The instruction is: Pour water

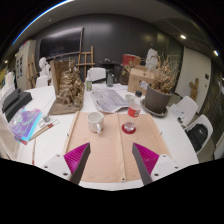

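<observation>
The gripper (110,160) hangs above the near edge of a white table (178,140), its two fingers spread wide apart with nothing between them; the magenta pads (76,155) on their inner faces are both bare. Below and ahead of the fingers a tan paper runner (110,150) lies along the middle of the table, running away from the near edge. On the runner, well beyond the fingertips, a white mug (95,122) stands upright with its handle to the left, and to its right a small clear cup with a red band (132,110) stands upright too, apart from the mug. A little red round thing (128,128) lies on the runner just before that cup. Further back some printed sheets (110,98) lie flat. Towards the far left of the table stands a tall clear vase of dried stems (69,88), towards the far right a dark pot with dry branches (158,98), and colourful papers (27,124) lie at the left edge
</observation>
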